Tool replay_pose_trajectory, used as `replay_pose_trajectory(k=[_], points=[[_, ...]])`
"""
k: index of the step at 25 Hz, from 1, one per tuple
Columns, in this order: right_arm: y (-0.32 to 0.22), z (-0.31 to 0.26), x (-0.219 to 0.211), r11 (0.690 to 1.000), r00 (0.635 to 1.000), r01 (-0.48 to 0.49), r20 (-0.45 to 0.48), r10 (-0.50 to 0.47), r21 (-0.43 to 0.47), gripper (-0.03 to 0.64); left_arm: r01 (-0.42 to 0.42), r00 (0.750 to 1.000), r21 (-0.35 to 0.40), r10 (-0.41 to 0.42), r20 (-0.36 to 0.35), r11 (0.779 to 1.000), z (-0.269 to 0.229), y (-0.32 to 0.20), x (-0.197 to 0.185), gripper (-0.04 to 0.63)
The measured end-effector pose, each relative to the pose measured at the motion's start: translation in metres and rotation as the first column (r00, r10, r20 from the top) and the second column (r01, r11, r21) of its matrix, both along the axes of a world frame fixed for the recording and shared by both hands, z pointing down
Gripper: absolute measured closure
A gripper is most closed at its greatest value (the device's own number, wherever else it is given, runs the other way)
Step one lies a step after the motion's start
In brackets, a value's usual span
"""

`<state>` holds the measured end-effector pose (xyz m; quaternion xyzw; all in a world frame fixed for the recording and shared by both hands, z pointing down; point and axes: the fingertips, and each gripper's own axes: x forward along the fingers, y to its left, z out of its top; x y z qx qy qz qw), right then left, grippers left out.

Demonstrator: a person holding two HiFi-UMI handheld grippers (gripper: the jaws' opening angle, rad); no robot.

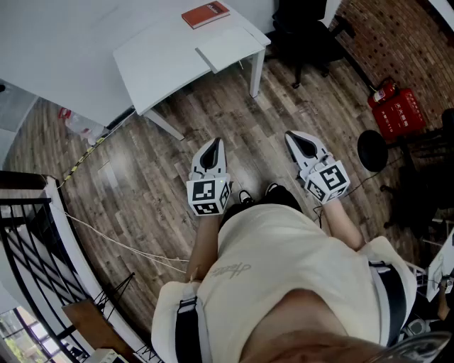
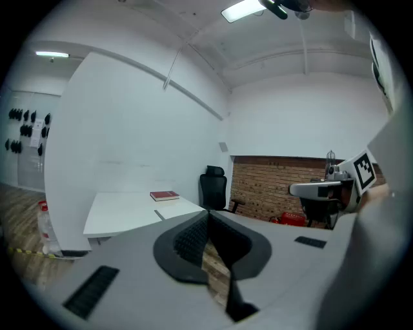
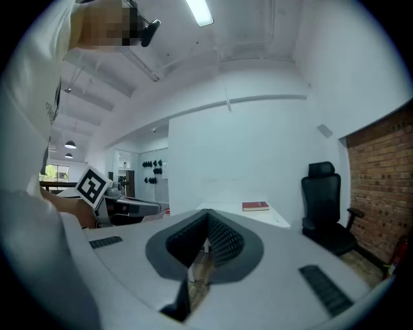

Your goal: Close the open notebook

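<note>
Jaws of the left gripper are pressed together, empty. Upper centre, the bench carries a red book and what seems the open notebook, well away. The right gripper has its jaws meeting on nothing too. Best walk close first, then part one pair for the cover.

Overhead; both others level toward table

No text is legible: print on the red book and red box is too small.
</note>
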<state>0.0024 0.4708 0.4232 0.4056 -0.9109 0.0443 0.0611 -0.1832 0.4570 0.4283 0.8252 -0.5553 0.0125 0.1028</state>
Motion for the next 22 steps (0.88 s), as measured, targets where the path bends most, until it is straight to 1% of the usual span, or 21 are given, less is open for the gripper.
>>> replay_pose_trajectory(k=[3, 7, 12, 14, 16, 17, 18, 19, 22], points=[[-0.004, -0.005, -0.002, 1.0, 1.0, 0.003, -0.009, -0.003, 0.013, 0.611, 0.001, 0.999, -0.001, -0.001, -0.035, 1.0, -0.003, -0.005, -0.005, 0.575], [-0.014, -0.01, -0.004, 1.0, 1.0, -0.004, 0.001, 0.004, 0.019, 0.611, -0.008, 1.0, 0.0, 0.008, -0.02, 1.0, -0.004, -0.016, -0.007, 0.575], [-0.031, -0.01, -0.003, 0.999, 0.998, -0.052, 0.031, 0.052, 0.016, 0.609, -0.023, 1.0, 0.004, 0.023, -0.004, 1.0, -0.004, -0.029, -0.01, 0.575], [-0.033, -0.007, -0.005, 0.999, 0.998, -0.053, 0.035, 0.053, 0.009, 0.609, -0.038, 0.999, 0.011, 0.038, -0.003, 0.999, -0.004, -0.032, -0.011, 0.575], [-0.033, -0.006, -0.008, 0.999, 0.998, -0.05, 0.026, 0.049, 0.008, 0.609, -0.071, 0.997, 0.022, 0.072, -0.016, 0.997, -0.004, -0.035, -0.009, 0.574], [-0.033, -0.006, -0.009, 0.999, 0.999, -0.049, 0.021, 0.049, 0.008, 0.609, -0.093, 0.995, 0.023, 0.094, -0.029, 0.995, -0.003, -0.037, -0.007, 0.552], [-0.032, -0.006, -0.01, 0.999, 0.999, -0.05, 0.015, 0.049, 0.007, 0.609, -0.113, 0.993, 0.02, 0.113, -0.041, 0.993, -0.002, -0.039, -0.006, 0.424], [-0.032, -0.006, -0.01, 0.999, 0.999, -0.05, 0.007, 0.05, 0.006, 0.609, -0.126, 0.991, 0.014, 0.126, -0.05, 0.992, -0.002, -0.041, -0.004, 0.377], [-0.034, -0.004, -0.007, 0.999, 0.998, -0.051, -0.022, 0.051, -0.001, 0.609, -0.129, 0.99, 0.007, 0.129, -0.052, 0.992, -0.002, -0.049, -0.002, 0.377]])
